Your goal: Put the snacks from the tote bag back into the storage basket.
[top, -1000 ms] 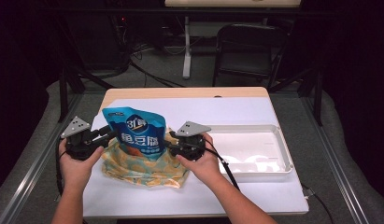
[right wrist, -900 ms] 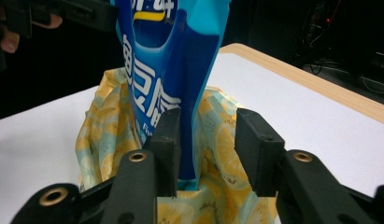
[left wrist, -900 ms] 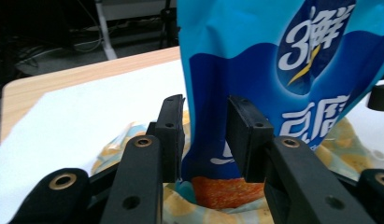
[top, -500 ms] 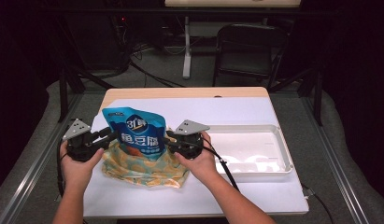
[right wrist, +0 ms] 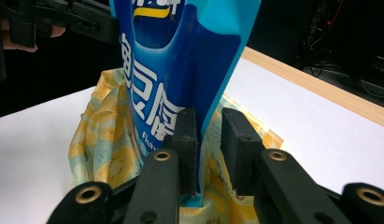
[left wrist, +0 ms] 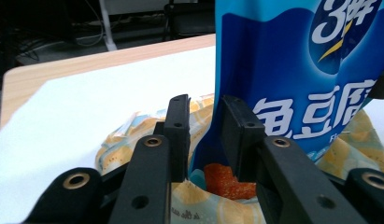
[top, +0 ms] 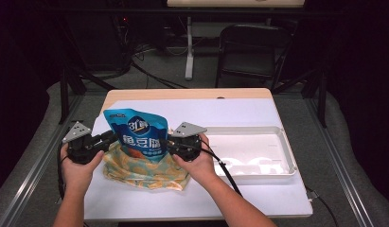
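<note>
Blue glossy film is what you are working with: the snack pouch [top: 139,135] is standing upright in the mouth of the yellow patterned cloth bag [top: 145,171], which is lying crumpled on the white-covered worktop [top: 239,113], near its left front. You are holding the left gripper [top: 107,138] at the pouch's left edge and the right gripper [top: 172,144] at its right edge, and both sets of fingers have just been closing in. In the left gripper view the fingers [left wrist: 176,135] are standing a little apart with the bag's rim and the pouch's edge in the gap between them; one finger is lying against the pouch, yet a real clamp is not showing. In the right gripper view the pouch's side seam [right wrist: 206,93] is running down between the fingers [right wrist: 186,140], touching the left one while a slit is remaining toward the other, so the pinch is looking unfinished there too. Compared with a moment ago the pouch and the cloth are sitting in the same place and your hands are hardly shifting; only the fingers are narrowing. That is suggesting you are settling your hold on the edges before easing the pouch further down into the bag. The white tray [top: 282,156] is waiting to the right, well apart from the bag.
</note>
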Action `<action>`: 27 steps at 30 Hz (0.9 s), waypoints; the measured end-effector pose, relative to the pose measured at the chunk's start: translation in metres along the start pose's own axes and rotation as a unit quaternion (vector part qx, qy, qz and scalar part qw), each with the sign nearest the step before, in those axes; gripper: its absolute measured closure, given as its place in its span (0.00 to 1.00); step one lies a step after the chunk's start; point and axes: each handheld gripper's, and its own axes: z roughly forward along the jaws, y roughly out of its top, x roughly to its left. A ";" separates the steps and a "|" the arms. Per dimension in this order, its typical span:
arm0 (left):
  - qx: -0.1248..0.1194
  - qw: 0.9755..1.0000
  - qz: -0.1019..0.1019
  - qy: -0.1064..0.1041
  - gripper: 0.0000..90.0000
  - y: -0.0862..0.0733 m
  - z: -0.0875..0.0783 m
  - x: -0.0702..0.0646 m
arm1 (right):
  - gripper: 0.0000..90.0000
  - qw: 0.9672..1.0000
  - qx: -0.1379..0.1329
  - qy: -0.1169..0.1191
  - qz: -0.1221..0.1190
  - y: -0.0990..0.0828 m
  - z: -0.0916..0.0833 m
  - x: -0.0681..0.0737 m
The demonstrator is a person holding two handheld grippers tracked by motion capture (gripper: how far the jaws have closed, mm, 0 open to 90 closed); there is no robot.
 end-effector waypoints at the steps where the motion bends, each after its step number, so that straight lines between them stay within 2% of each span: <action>1: -0.001 1.000 -0.002 -0.002 0.82 0.000 0.000 0.001 | 0.85 1.000 0.001 0.000 0.000 0.000 0.000 0.000; 9: 0.005 1.000 0.002 -0.010 0.85 -0.004 0.005 0.001 | 0.88 1.000 0.004 0.004 0.002 -0.002 0.004 0.001; 18: 0.001 1.000 0.005 -0.007 0.86 -0.006 0.009 0.000 | 0.80 1.000 0.003 0.002 0.009 -0.002 0.004 -0.002; 27: -0.003 1.000 0.011 -0.010 0.90 -0.007 0.012 -0.002 | 0.86 1.000 0.003 0.005 0.010 -0.002 0.005 -0.001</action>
